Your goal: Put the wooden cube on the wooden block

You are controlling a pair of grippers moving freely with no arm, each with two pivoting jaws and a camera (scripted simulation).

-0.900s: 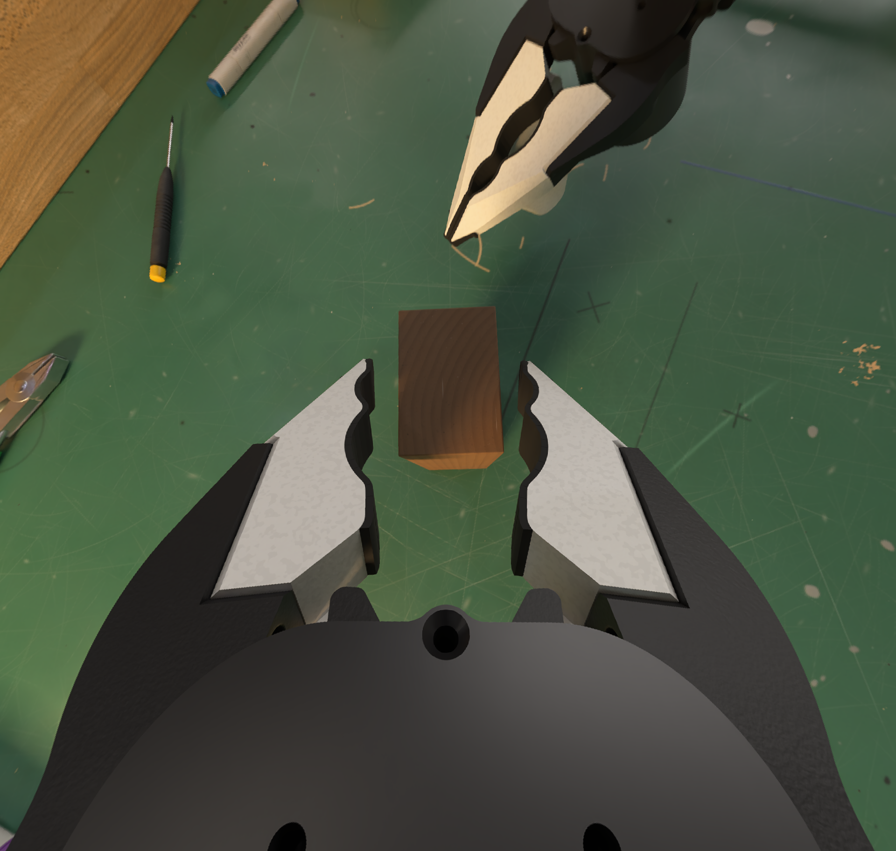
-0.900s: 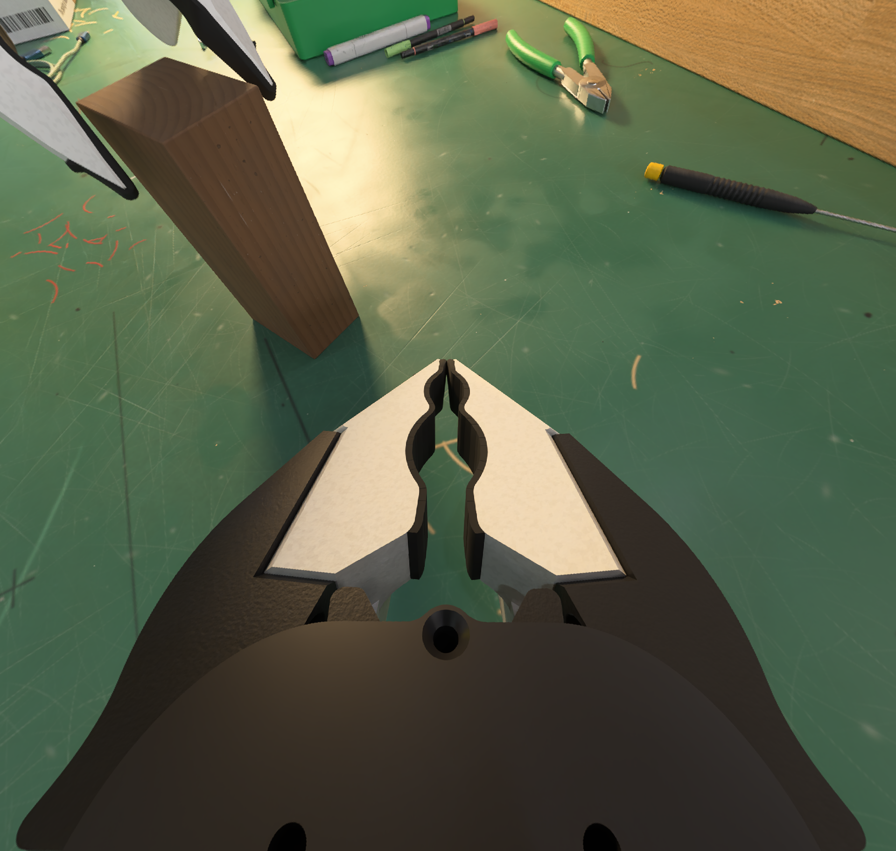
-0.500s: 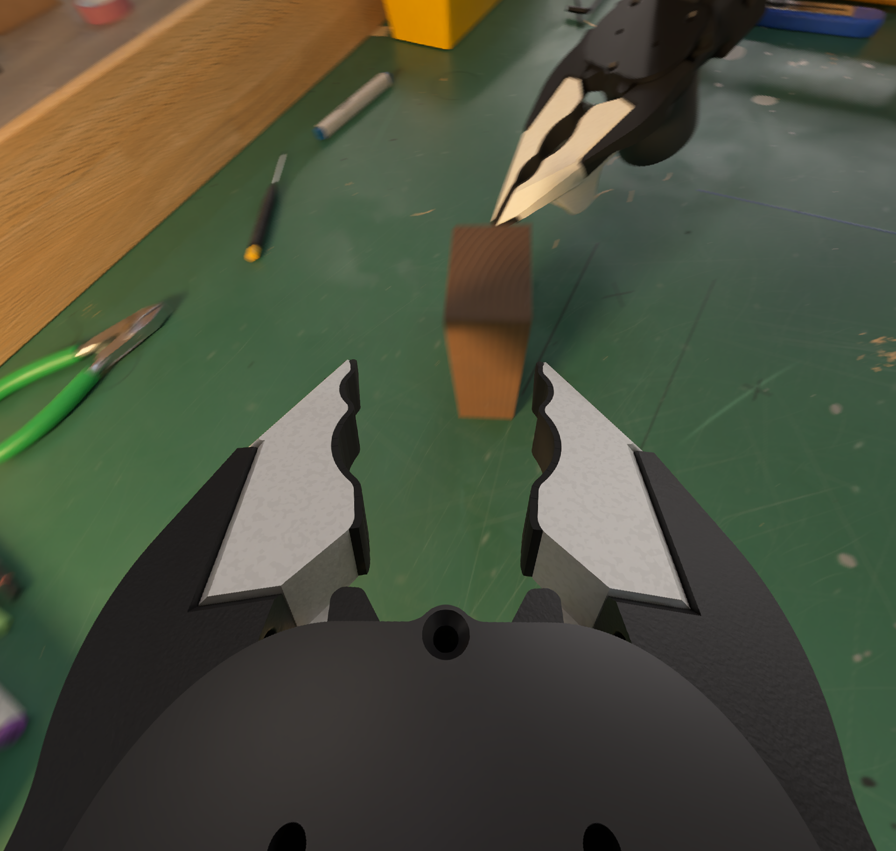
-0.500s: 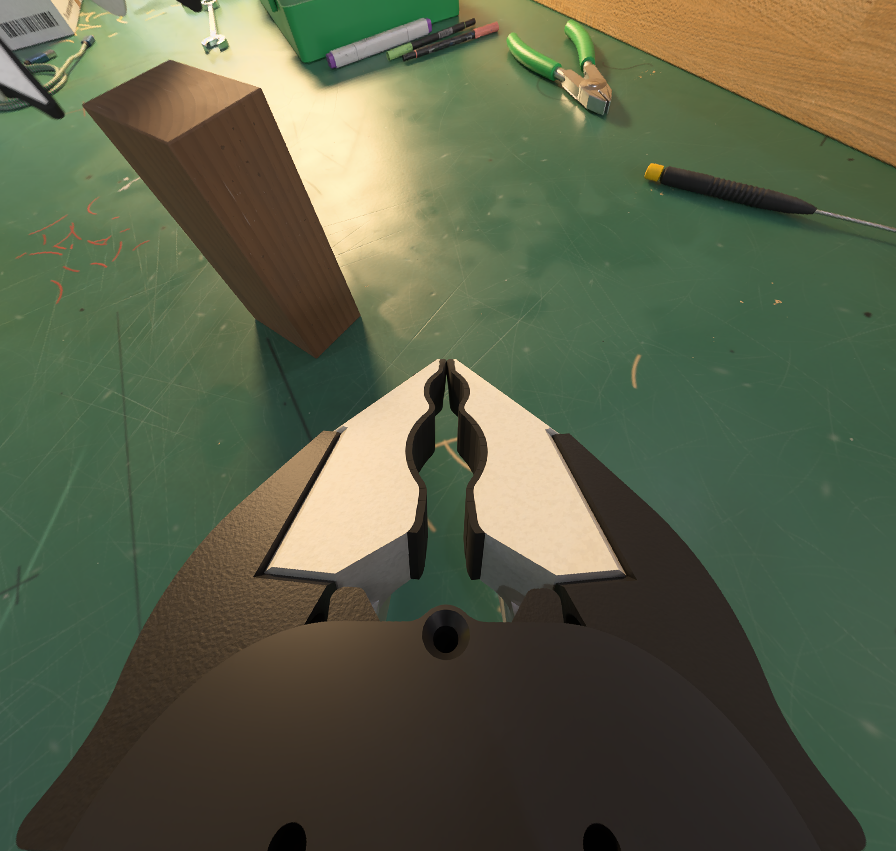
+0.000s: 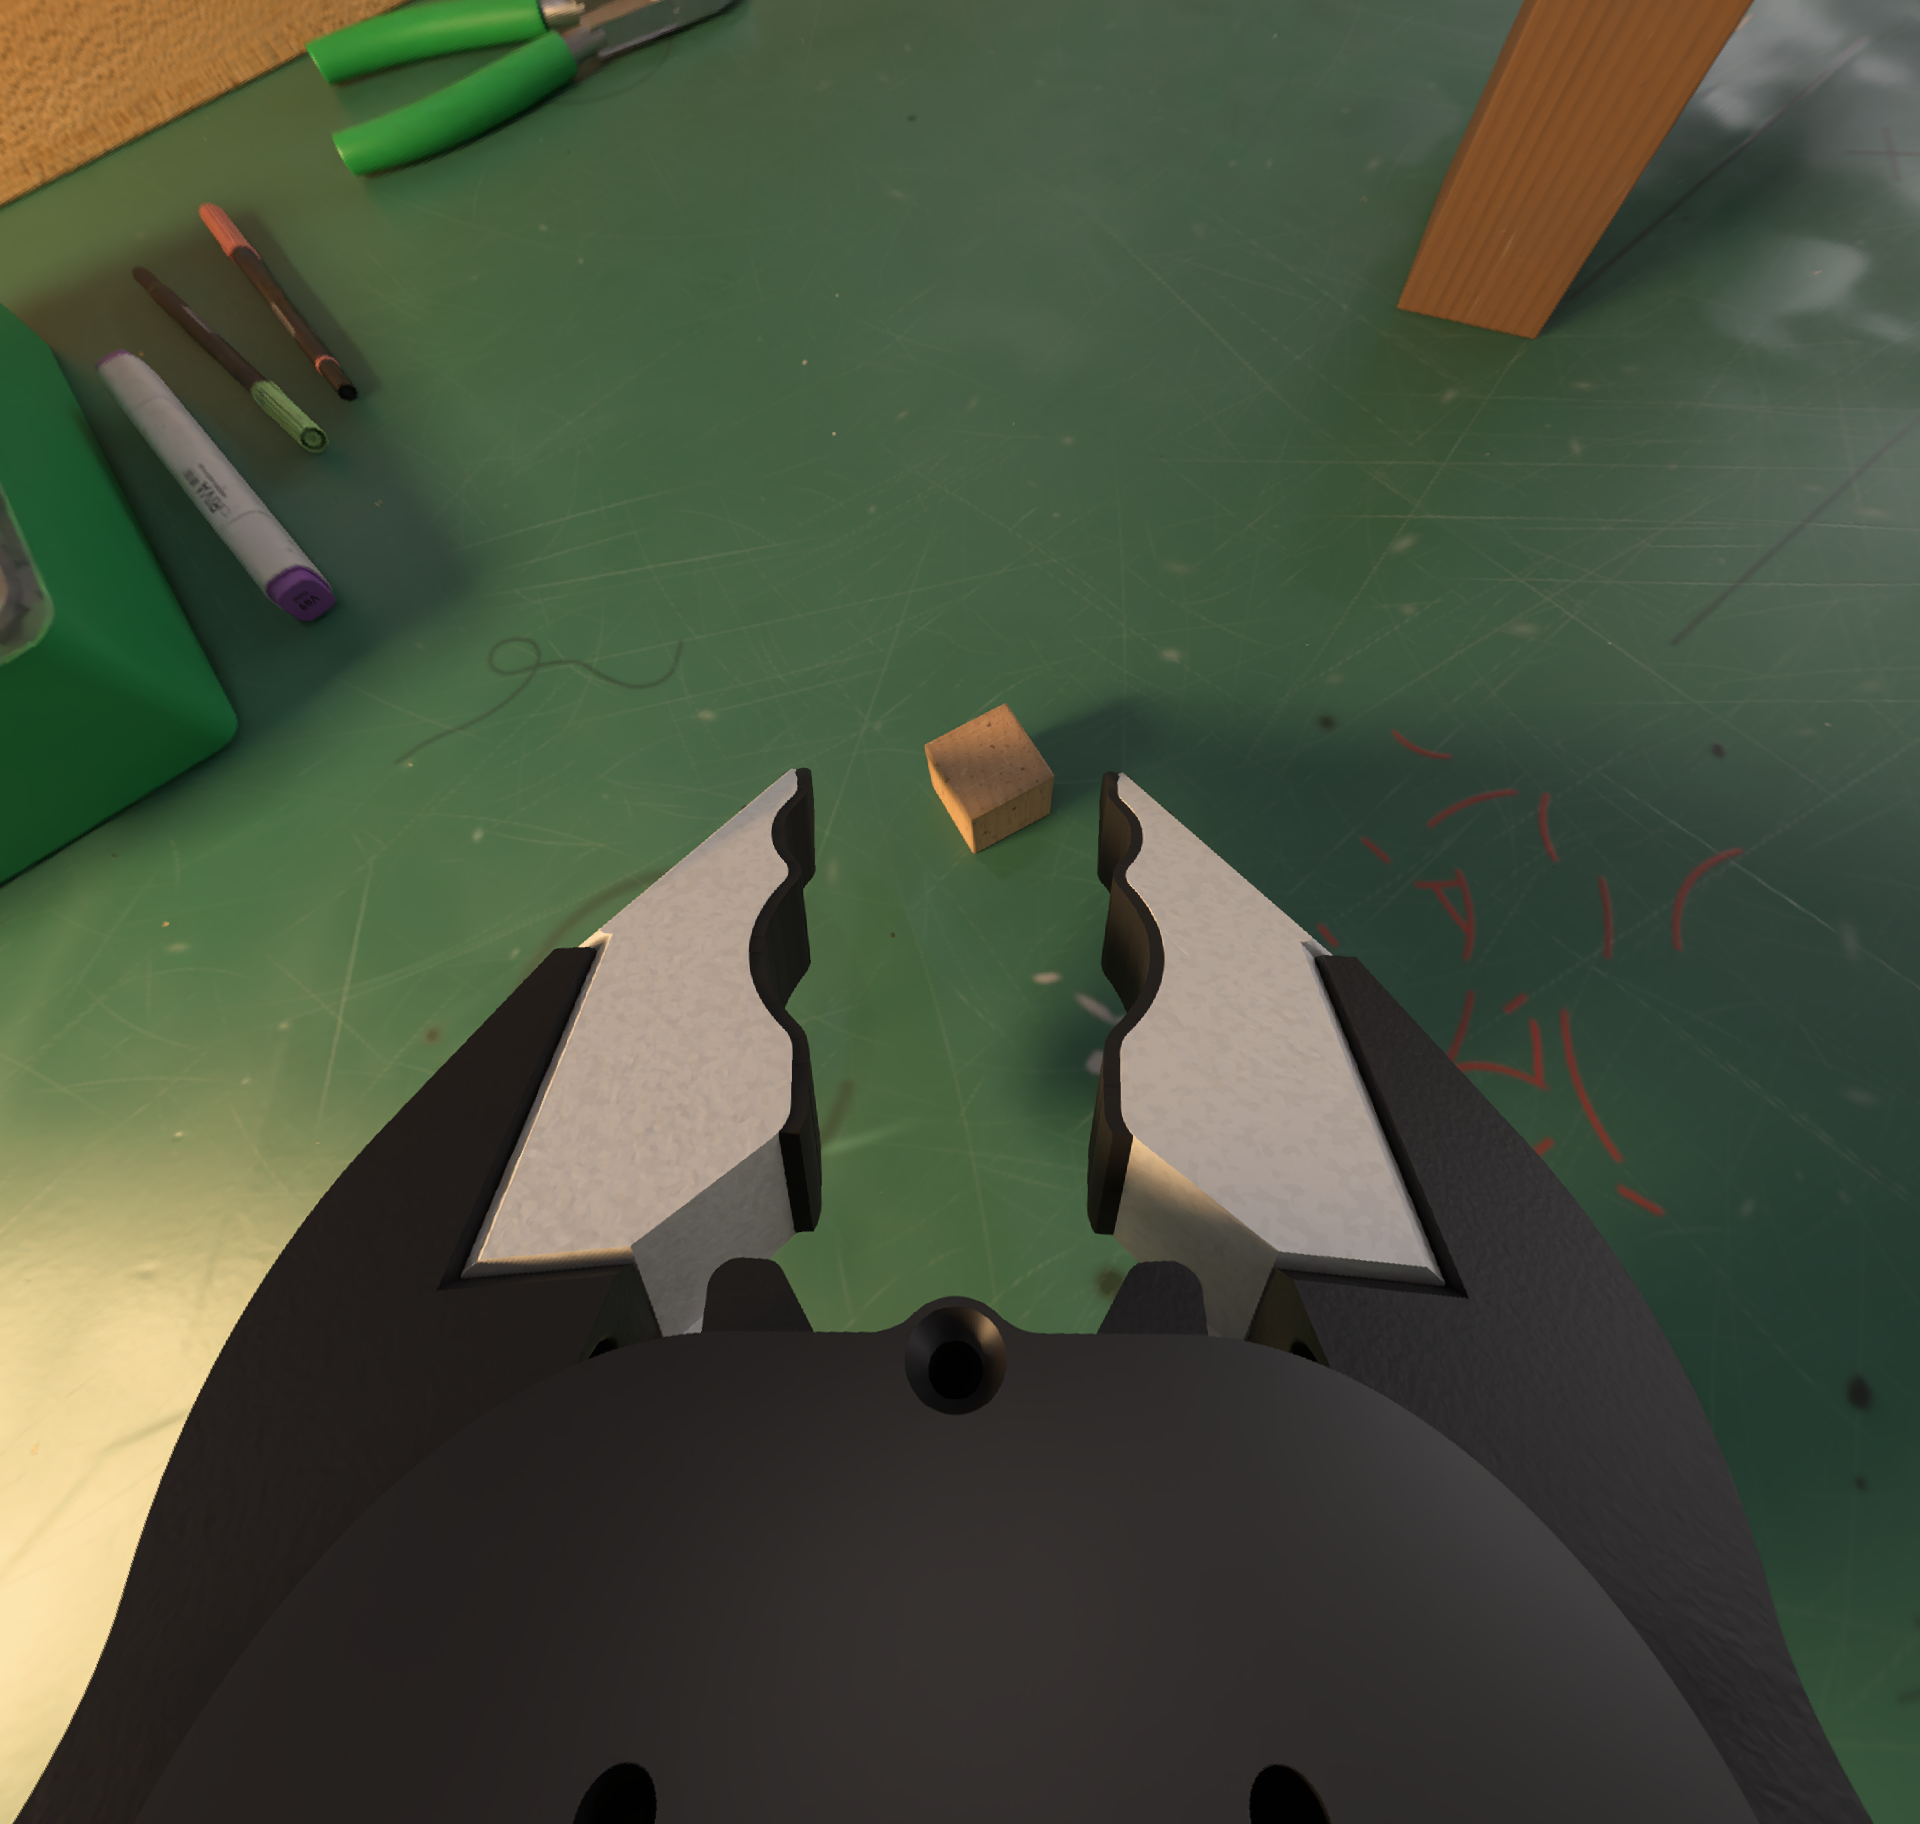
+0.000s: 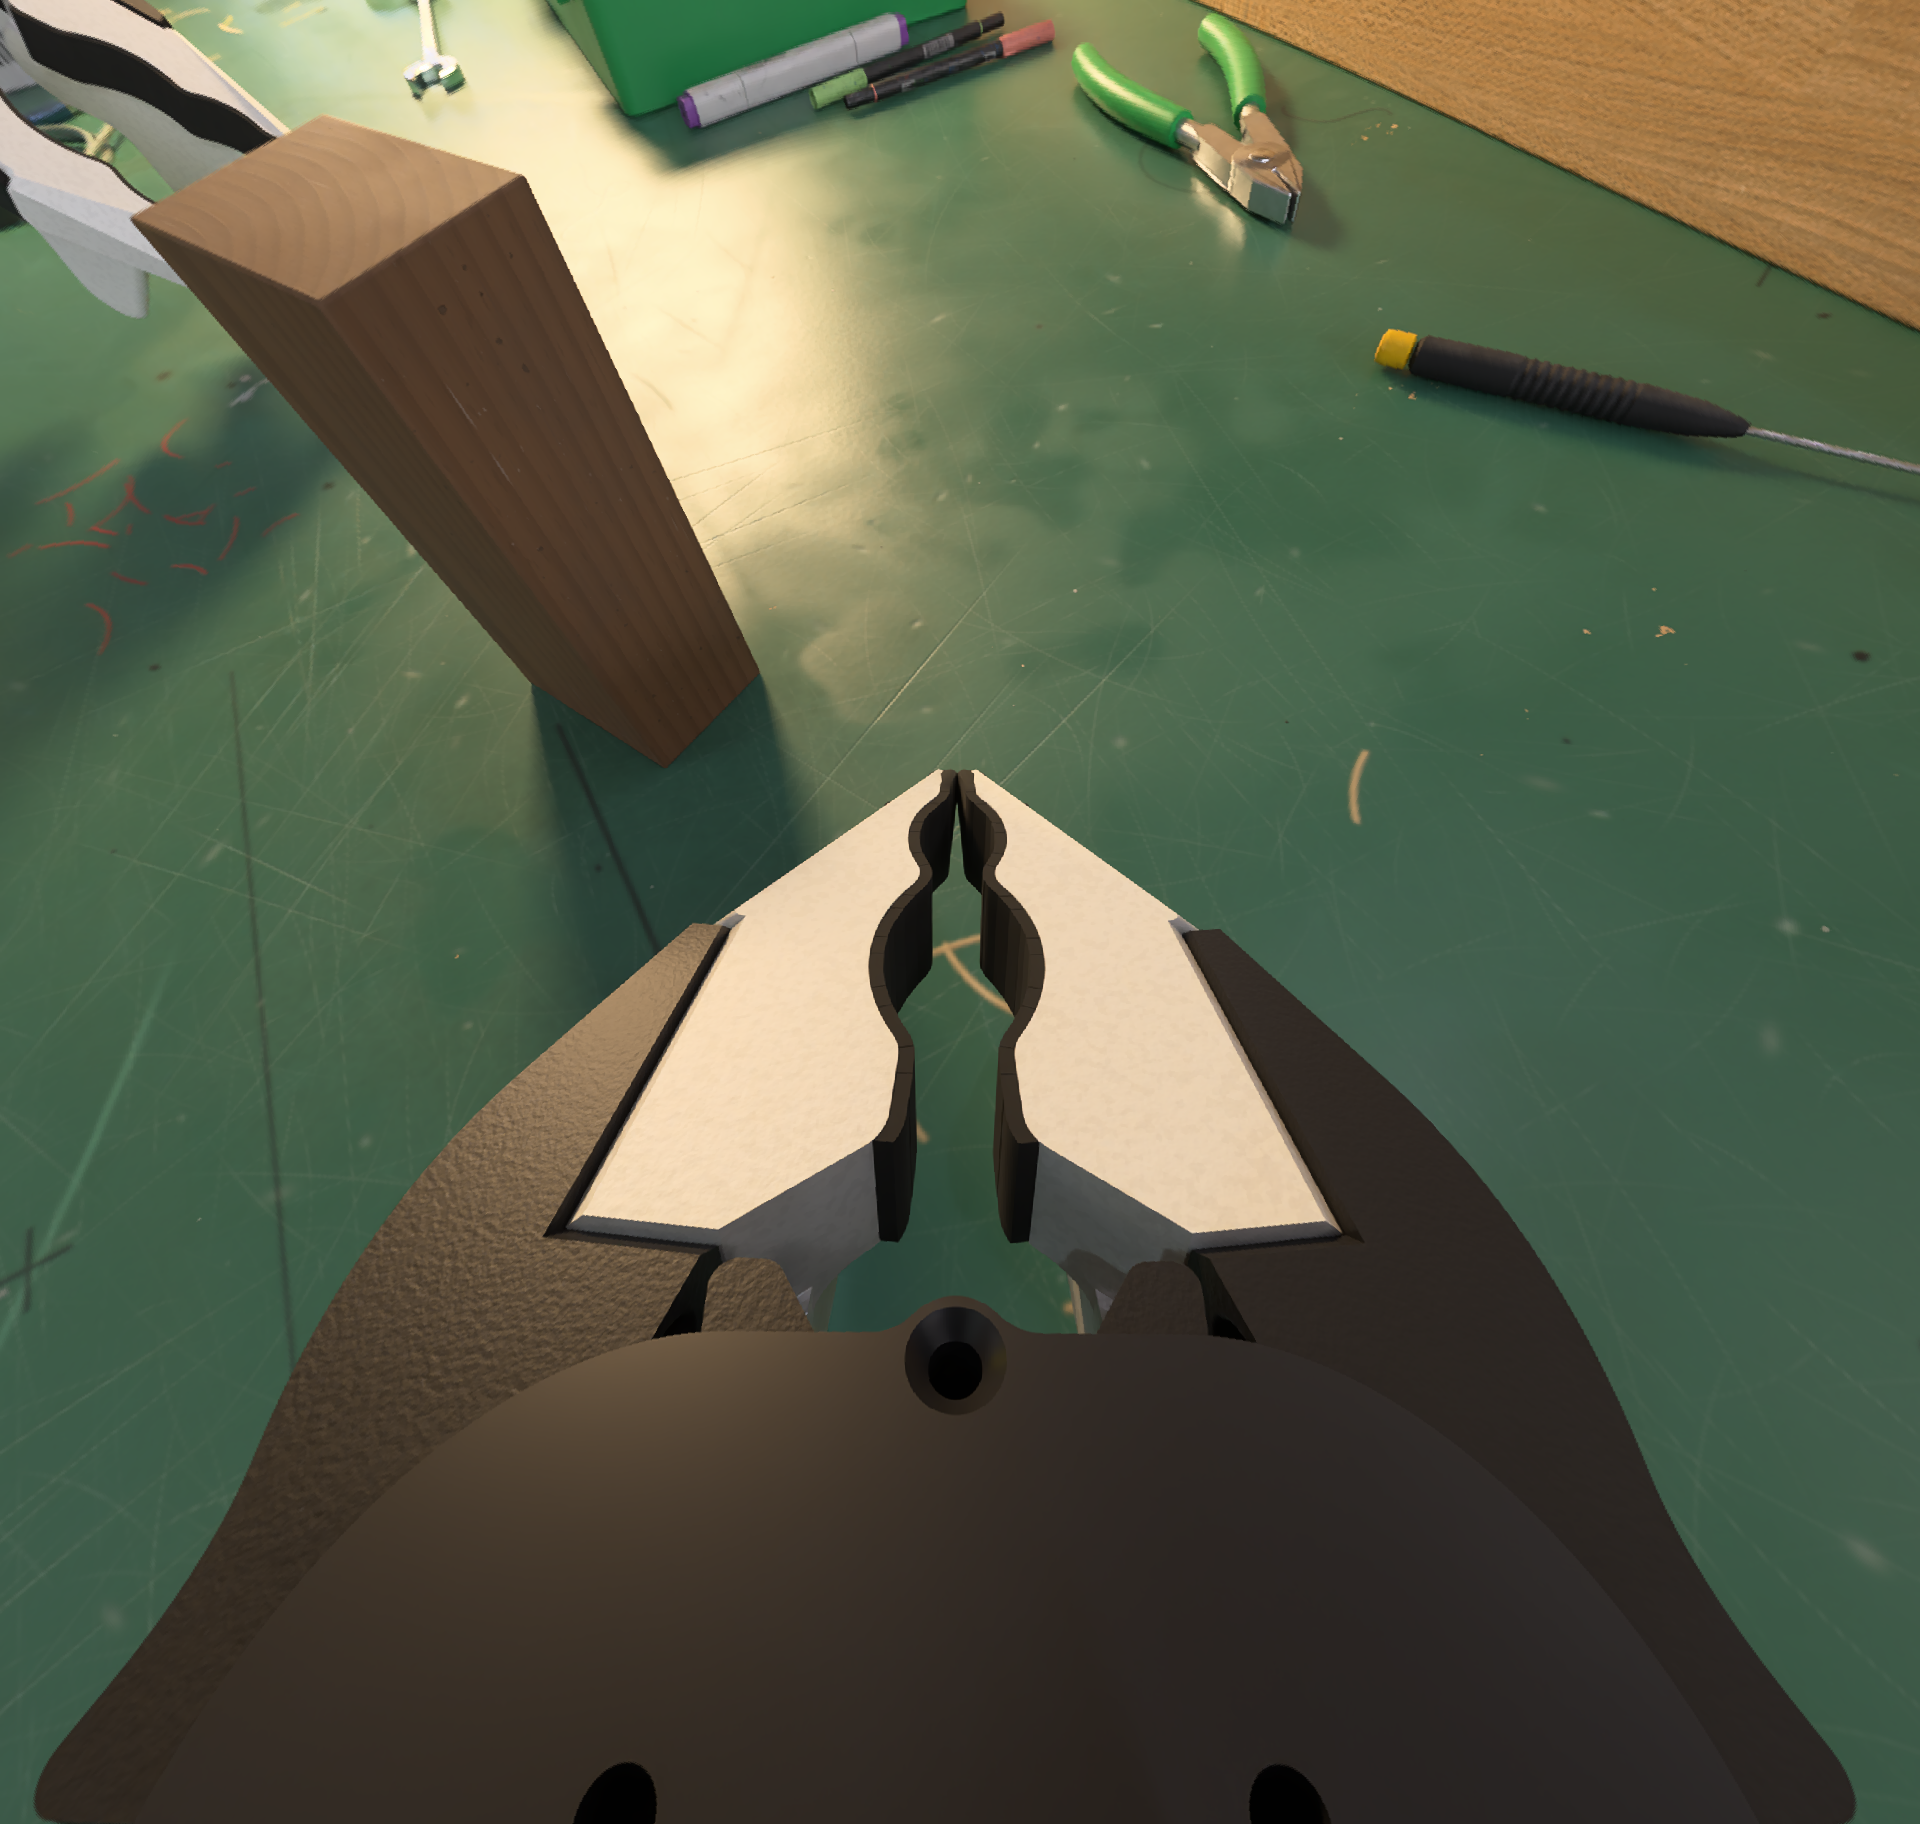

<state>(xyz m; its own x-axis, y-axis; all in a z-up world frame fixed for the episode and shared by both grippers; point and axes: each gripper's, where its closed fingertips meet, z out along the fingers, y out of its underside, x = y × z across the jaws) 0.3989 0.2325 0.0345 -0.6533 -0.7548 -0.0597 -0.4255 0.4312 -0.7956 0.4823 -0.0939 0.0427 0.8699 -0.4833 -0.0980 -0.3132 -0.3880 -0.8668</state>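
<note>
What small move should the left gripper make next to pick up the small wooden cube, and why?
Probably ease the left gripper forward and down until its open fingers straddle the small light-brown wooden cube, then close. The cube lies free on the green mat, just beyond the fingertips and roughly centred between them. The tall brown wooden block stands upright, its top bare.

A scratched green mat (image 5: pixel 1039 424) is shown; the cube (image 5: pixel 987 775) is pale tan and speckled, the block (image 6: pixel 457 424) brown and straight-grained, the pliers (image 5: pixel 468 70) green-handled.
</note>
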